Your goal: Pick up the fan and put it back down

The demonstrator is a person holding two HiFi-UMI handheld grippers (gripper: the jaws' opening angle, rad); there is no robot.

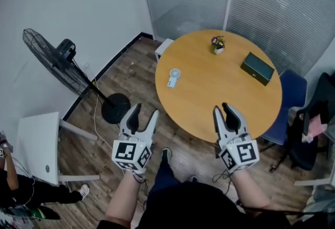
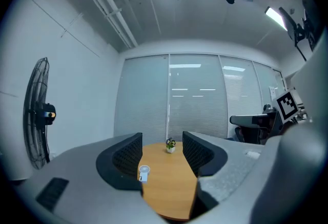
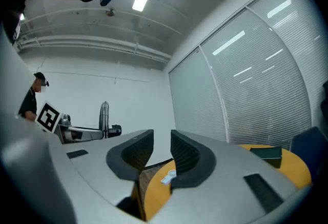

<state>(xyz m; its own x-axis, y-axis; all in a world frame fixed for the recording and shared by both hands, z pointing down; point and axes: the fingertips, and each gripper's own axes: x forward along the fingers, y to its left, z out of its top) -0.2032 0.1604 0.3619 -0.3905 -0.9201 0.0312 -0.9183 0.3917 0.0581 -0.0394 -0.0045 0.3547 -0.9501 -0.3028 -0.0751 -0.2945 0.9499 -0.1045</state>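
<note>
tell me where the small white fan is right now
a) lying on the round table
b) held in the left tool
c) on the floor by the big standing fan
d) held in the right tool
a, the small white fan lies on the round table, ahead of the left tool and the right tool, both open with nothing between their jaws.

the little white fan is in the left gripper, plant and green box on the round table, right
No: the little white fan sits on the round table with the plant and green box; the head view shows the left gripper open and empty.
</note>
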